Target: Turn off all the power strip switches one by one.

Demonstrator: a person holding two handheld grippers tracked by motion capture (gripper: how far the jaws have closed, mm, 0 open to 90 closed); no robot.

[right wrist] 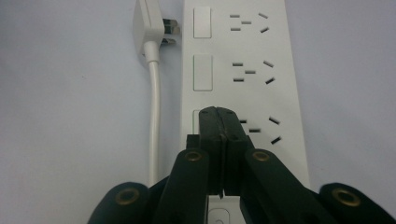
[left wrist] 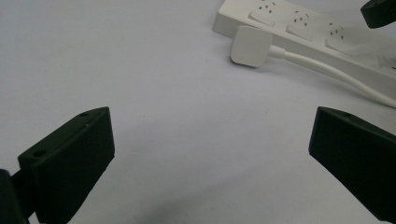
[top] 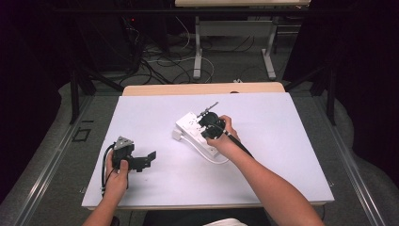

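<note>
A white power strip [top: 194, 128] lies slantwise in the middle of the white table cover [top: 282, 141]. Its own white plug [right wrist: 150, 23] lies unplugged beside its far end, with the cable [right wrist: 154, 116] running along its side. My right gripper [right wrist: 219, 116] is shut with nothing between the jaws, and its tips sit at the third rocker switch of the power strip [right wrist: 247, 70]. In the high view the right gripper [top: 205, 123] is over the strip. My left gripper [top: 147, 161] rests at the near left, open and empty. Past the left gripper [left wrist: 210, 149] I see the plug [left wrist: 250, 45] and the power strip [left wrist: 299, 30].
The table's wooden far edge [top: 202, 88] borders the cover. Beyond it stand a desk frame [top: 197, 56] and loose floor cables [top: 160, 66]. Bare cover lies all round the strip, widest at the right and far left.
</note>
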